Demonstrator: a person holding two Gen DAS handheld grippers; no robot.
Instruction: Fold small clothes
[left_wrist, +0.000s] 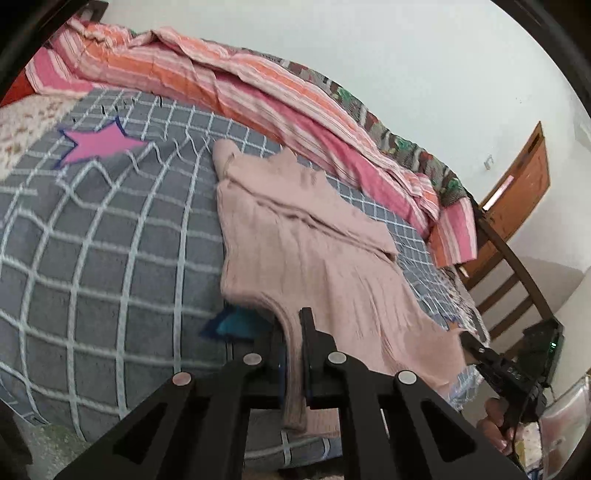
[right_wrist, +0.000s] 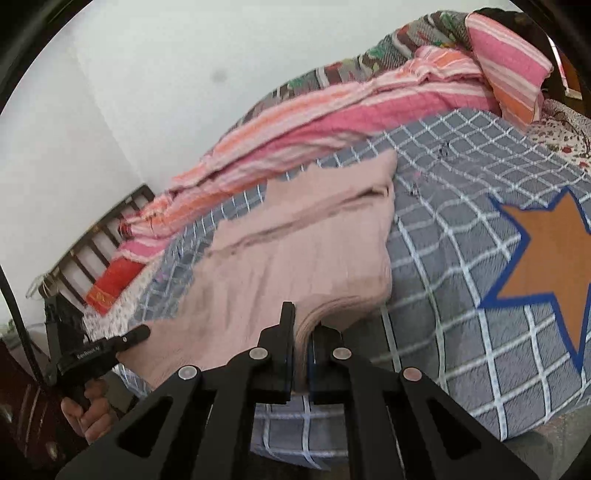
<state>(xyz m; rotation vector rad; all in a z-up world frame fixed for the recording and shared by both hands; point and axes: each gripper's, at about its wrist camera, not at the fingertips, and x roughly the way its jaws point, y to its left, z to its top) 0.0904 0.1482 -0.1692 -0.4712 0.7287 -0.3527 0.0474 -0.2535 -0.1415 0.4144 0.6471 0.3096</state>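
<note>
Pink garment (left_wrist: 306, 236) is lying on the checked bedspread (left_wrist: 110, 240), far part flat, near hem rising off the bed.

Left gripper (left_wrist: 293, 354): jaws are pressing together on the near left hem corner; a strip of cloth is hanging down between them. Right gripper (right_wrist: 303, 343): jaws are pinching a bunched fold of the near right hem.

Hard to make out:
- Cloth near both grippers is blurring; hem edges are smeared.
- Fingertips of both grippers are partly sinking into the fabric, so the contact pads are hidden.
- Garment type is unclear; a folded band is running across its far half.
- Fisheye rims are cutting off the bed corners.

One view against the other:
- Left view is showing the right gripper (left_wrist: 476, 349) from the side at far right, with a hand (left_wrist: 495, 424) under it; also a pink star (left_wrist: 98, 144), a teal patch (left_wrist: 236, 321) under the hem, a wooden door (left_wrist: 521, 181).
- Right view is showing the left gripper (right_wrist: 142, 332) at near left with its hand (right_wrist: 92, 413); also an orange star (right_wrist: 550, 251), a red cloth (right_wrist: 110, 284), a slatted bed frame (right_wrist: 92, 236).
- Striped blanket (left_wrist: 258, 85) is lying along the far side in both.
</note>
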